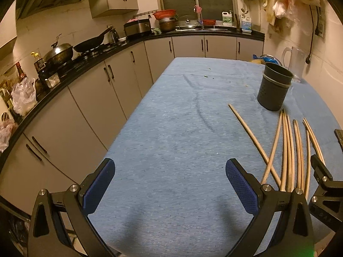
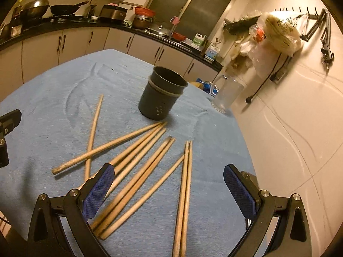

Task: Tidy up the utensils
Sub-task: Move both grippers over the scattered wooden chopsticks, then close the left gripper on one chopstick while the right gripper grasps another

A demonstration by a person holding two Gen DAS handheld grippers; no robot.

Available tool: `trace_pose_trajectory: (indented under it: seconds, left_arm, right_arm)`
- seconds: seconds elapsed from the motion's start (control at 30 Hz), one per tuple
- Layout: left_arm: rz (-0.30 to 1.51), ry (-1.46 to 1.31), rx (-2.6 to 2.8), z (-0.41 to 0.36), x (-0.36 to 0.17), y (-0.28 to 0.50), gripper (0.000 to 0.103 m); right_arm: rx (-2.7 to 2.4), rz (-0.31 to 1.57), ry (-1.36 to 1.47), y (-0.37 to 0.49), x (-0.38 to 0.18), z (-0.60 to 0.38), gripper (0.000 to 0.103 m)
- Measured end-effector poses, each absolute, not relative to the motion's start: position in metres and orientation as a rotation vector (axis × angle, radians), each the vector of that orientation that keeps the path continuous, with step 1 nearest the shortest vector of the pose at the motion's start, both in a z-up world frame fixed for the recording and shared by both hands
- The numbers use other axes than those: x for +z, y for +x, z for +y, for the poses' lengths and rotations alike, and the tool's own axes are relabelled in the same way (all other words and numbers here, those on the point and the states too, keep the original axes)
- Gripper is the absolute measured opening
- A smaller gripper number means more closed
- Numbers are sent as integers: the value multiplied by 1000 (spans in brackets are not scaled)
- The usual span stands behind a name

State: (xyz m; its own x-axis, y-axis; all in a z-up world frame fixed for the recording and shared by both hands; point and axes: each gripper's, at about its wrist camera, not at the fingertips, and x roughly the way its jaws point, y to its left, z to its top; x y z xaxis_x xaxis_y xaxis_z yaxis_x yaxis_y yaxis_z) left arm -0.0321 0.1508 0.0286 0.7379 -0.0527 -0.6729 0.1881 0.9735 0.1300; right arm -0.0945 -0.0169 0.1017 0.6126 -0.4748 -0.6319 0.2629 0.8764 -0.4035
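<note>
Several wooden chopsticks (image 2: 137, 171) lie scattered on the blue tablecloth (image 2: 53, 107); two of them cross at the left. They also show at the right of the left wrist view (image 1: 287, 150). A dark grey utensil holder (image 2: 160, 94) stands upright and empty behind them; it also shows in the left wrist view (image 1: 275, 85). My right gripper (image 2: 169, 184) is open and empty, low over the near ends of the chopsticks. My left gripper (image 1: 170, 184) is open and empty over bare cloth, to the left of the chopsticks.
A clear plastic jug (image 2: 227, 94) stands at the table's far right by the wall. A blue bag (image 1: 265, 59) lies behind the holder. Kitchen counter and cabinets (image 1: 96, 85) run along the left of the table. Bags hang on the right wall (image 2: 276, 32).
</note>
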Motion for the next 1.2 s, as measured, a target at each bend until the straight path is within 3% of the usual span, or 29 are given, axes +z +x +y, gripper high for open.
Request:
trace_pose_trajectory:
  seconds: [0.23, 0.37, 0.57, 0.7, 0.77, 1.0, 1.07, 1.2]
  left_arm:
    - [790, 162, -166, 154, 24, -22, 102]
    - [834, 150, -193, 152, 22, -13, 102]
    - [911, 106, -232, 149, 25, 7, 100]
    - [946, 105, -245, 142, 24, 18, 89]
    - [966, 114, -258, 136, 23, 22, 85]
    - [1056, 138, -339, 113, 18, 36, 55]
    - [1084, 145, -352, 107, 16, 43, 54]
    - [1126, 160, -375, 98, 12, 54, 51]
  right_arm:
    - [-395, 793, -129, -97, 120, -48, 102]
    - [-369, 819, 4, -98, 124, -80, 83]
    - [-370, 815, 98, -101, 131, -118, 73]
    - [-350, 836, 159, -97, 133, -136, 64]
    - [-316, 873, 206, -91, 131, -147, 46]
    - [-265, 1008, 321, -65, 111, -178, 33]
    - [-237, 1054, 360, -57, 102, -184, 28]
    - [-215, 1120, 428, -41, 83, -198, 28]
